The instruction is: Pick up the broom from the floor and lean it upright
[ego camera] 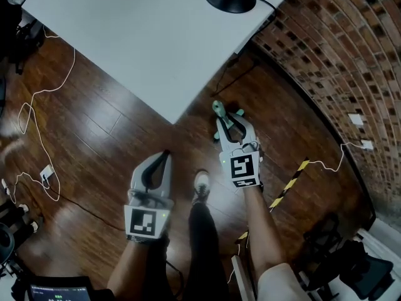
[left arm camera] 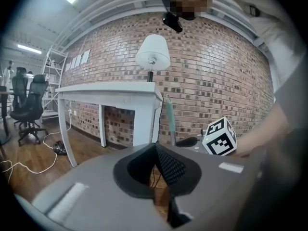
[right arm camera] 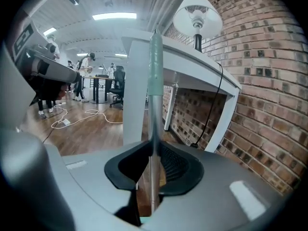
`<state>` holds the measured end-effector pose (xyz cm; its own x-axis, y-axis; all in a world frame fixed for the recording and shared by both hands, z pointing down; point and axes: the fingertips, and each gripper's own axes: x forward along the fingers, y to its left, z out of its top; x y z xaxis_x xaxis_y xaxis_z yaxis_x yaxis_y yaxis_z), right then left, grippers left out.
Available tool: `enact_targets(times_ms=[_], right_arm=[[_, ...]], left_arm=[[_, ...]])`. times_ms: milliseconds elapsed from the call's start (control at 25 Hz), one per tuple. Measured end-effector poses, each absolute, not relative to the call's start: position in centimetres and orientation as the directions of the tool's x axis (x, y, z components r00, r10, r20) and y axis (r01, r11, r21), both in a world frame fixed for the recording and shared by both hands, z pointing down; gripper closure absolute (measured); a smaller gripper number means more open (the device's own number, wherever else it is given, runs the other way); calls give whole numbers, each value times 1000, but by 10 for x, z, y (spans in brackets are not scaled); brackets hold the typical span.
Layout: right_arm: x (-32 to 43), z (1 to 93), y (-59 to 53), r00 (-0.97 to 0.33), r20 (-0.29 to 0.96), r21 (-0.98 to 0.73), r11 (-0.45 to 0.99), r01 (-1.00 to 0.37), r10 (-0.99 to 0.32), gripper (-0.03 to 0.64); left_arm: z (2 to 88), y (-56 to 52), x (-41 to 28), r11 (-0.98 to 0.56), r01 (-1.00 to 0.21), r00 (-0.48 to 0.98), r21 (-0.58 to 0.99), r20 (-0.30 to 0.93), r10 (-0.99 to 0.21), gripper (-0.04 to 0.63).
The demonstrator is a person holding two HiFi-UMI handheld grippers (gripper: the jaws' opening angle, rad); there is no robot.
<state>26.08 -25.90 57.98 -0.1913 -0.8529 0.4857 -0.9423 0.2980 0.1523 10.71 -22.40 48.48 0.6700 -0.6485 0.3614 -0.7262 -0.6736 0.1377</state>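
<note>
A: Gripping the broom (right arm camera: 155,81) upright in the right claw (right arm camera: 153,150), jaws pinched on the thin handle. Standing it just beside the corner of the white bench (right arm camera: 192,61), near the brick wall (right arm camera: 260,105). Carrying nothing in the left claw (left arm camera: 156,150), jaws closed together.

B: Could slip or swing, probably. Pinched at only 1 narrow spot, with the bristle end hidden below the claw.

A: Might also knock the bench edge or the lamp (right arm camera: 197,13) if tipped too far that way. Could slide down the wall and drop back to the floor if let go before resting steadily.

B: Worth easing it over slowly, then. Any containers to mind?

A: Seeing none: no bin, box or bucket, just 1 lamp up on the bench.
</note>
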Motion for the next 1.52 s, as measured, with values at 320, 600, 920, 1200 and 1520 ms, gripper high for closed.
enact_targets(times_ms=[320,600,920,1200,1520], right_arm=[[256,587,-281,-208,495,162,325,-932,-844,526],[253,589,-287,-210,496,175,334,-926,-842,526],[246,586,-281,-226,485,221,368,-903,-845,512],[247,590,-291,-196,496,236,349,-907,-846,514],[254,593,-294,-191,502,227,342,-912,-843,449]], left_arm=[[488,-226,111,-669,-730,666,140,366,-650,594],[491,-222,109,-670,-729,664,138,378,-645,594],[493,-224,107,-667,-734,657,129,384,-649,594],[498,-222,107,-664,-735,658,136,382,-649,594],[501,-222,107,-663,-735,658,145,389,-645,594]])
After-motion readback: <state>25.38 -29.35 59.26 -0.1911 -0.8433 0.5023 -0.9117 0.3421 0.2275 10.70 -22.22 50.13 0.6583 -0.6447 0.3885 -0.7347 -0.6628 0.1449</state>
